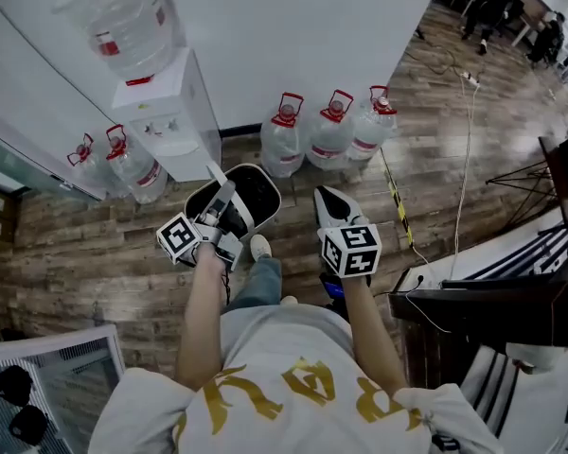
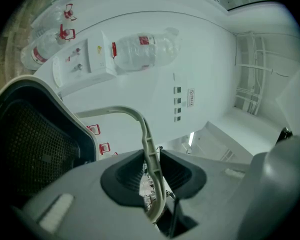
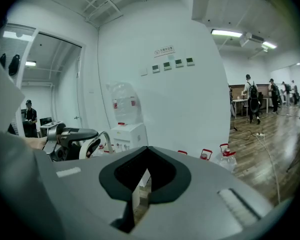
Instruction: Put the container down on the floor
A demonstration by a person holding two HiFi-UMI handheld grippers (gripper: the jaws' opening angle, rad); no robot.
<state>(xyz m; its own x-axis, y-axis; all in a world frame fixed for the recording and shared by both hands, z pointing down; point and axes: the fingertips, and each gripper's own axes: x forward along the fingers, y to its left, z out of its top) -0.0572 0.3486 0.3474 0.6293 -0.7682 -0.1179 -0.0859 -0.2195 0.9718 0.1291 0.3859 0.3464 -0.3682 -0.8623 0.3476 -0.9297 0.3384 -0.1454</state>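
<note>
Where the view is blocked: the left gripper covers the near side of the container in the head view, and the bottom of the container is not seen in any view, so its contact with the floor cannot be judged.
Cut off: in the left gripper view only one part of the container shows, at the left edge.
Hard to make out: the far people in the right gripper view are too small to describe.
Container look: an oval bin with a pale rim and a dark inside; up close the inside wall looks like dark mesh.
Handle: a thin pale arc that goes up from the rim and down between the jaws.
Container place: in front of the person, just before the water dispenser and left of three water bottles by the wall.
Left gripper: its jaws are pressed onto the handle from both sides.
Right gripper: its jaws stand together with nothing between them; in the head view it is beside the container, not touching it.
</note>
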